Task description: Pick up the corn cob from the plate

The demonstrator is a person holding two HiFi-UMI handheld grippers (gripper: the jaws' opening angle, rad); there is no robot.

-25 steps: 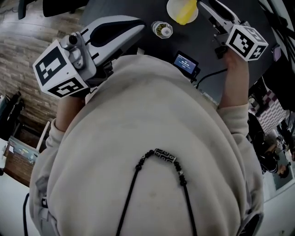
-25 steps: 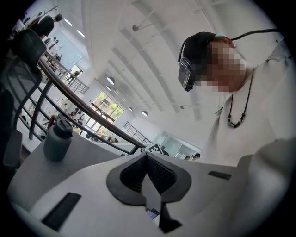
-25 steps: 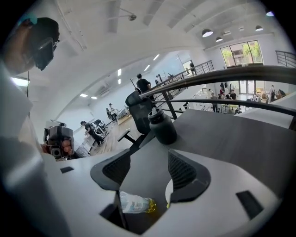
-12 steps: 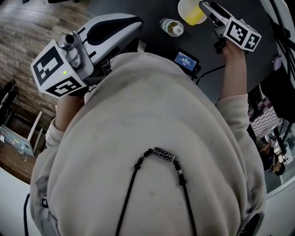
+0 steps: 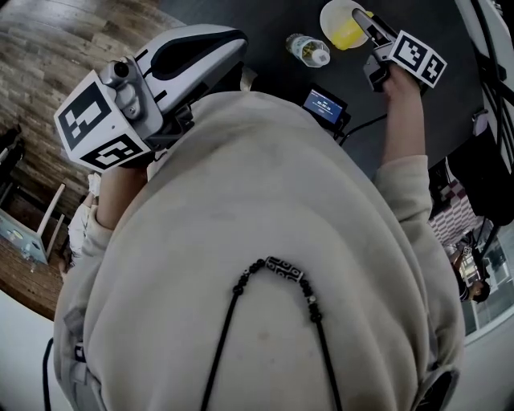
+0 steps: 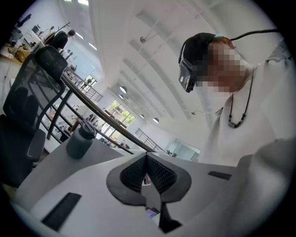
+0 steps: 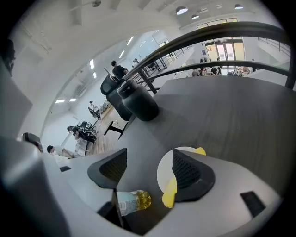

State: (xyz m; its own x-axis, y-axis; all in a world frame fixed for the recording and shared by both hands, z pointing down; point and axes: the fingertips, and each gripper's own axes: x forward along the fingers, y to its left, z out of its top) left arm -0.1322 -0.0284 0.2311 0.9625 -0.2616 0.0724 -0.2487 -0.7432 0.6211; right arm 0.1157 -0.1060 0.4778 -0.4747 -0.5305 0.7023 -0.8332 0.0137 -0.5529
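The yellow corn cob [image 5: 351, 33] lies on a small white plate [image 5: 333, 14] at the far edge of the dark table. In the right gripper view the corn cob [image 7: 169, 192] pokes out from behind the right pad [image 7: 187, 172], on the plate [image 7: 164, 172]. My right gripper [image 5: 363, 18] hangs over the plate, tilted down; its jaws have just been opening and stand open with nothing pressed between them [image 7: 150, 169]. My left gripper [image 5: 234, 42] is held level near my chest, away from the plate, jaws shut and empty [image 6: 147, 159].
A small clear bottle [image 5: 308, 50] of yellowish liquid lies left of the plate, also under the right gripper [image 7: 132, 202]. A small screen device [image 5: 325, 106] with a cable sits nearer me. A black flask [image 7: 138, 105] stands farther back. An office chair [image 6: 27, 106] is at left.
My right gripper has moved up the picture and closer over the plate. The plate and bottle have drifted right in the head view. The left gripper has barely shifted.
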